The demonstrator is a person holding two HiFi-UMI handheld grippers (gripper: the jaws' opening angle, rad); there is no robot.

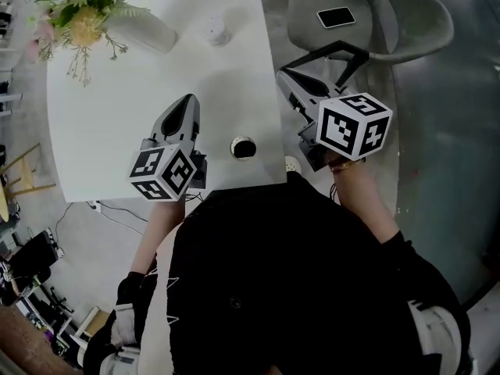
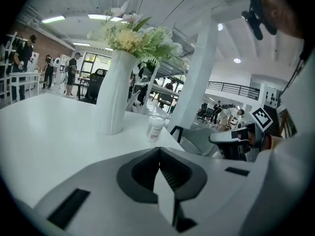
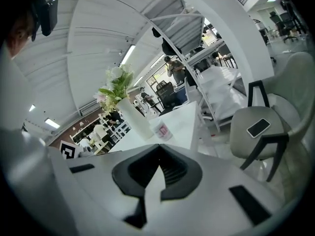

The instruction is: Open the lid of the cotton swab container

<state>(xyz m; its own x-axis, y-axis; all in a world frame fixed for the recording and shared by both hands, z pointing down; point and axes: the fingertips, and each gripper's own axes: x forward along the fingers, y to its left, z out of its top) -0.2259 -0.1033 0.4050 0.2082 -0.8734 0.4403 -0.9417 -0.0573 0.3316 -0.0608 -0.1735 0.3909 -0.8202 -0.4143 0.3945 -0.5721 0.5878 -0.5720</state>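
The cotton swab container (image 1: 216,31) is a small white lidded tub standing upright toward the far side of the white table (image 1: 117,108), just right of the vase. It also shows ahead in the left gripper view as the container (image 2: 155,128) and in the right gripper view as the container (image 3: 162,131). My left gripper (image 1: 187,101) hovers over the table's near part, shut with nothing between its jaws, well short of the tub. My right gripper (image 1: 283,75) is off the table's right edge, also shut and empty. Both point toward the tub.
A white vase (image 1: 145,28) with flowers (image 1: 82,10) stands at the table's far left. A small round black object (image 1: 243,148) lies near the front edge. To the right, a grey chair (image 1: 406,22) holds a phone (image 1: 336,17). The floor is grey.
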